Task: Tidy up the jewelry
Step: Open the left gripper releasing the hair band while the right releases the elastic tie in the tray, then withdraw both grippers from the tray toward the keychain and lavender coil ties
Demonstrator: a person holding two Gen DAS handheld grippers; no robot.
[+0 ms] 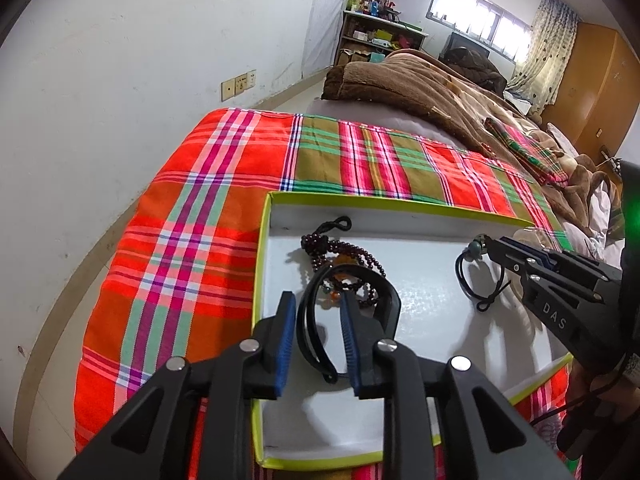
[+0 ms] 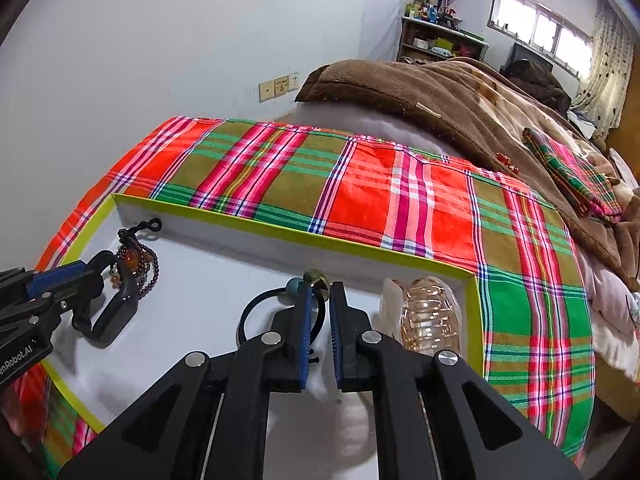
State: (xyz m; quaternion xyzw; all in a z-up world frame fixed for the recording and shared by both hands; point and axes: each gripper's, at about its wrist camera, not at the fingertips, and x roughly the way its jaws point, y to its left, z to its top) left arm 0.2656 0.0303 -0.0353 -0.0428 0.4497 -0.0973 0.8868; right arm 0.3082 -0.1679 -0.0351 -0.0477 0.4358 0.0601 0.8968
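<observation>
A shallow white box with a lime rim (image 1: 276, 196) (image 2: 240, 220) lies on the plaid bedcover. My left gripper (image 1: 316, 300) (image 2: 98, 268) is open over its left half. A black band (image 1: 390, 300) (image 2: 120, 312) loops around the right finger, and its thin strands lie loose between the pads. Beyond it a dark red bead string (image 1: 352, 252) (image 2: 148, 268) lies in a heap. My right gripper (image 2: 321, 290) (image 1: 490, 245) stands slightly open. A black cord (image 2: 250, 308) (image 1: 460, 276) with a teal bead and a brass bell runs through the narrow gap, unpressed.
A clear amber ribbed piece (image 2: 430, 316) sits in the box's right corner. The plaid cover (image 1: 192, 216) drops off at the left beside the wall. A brown blanket (image 2: 420, 92) and a folded plaid cloth (image 2: 576, 176) lie farther up the bed.
</observation>
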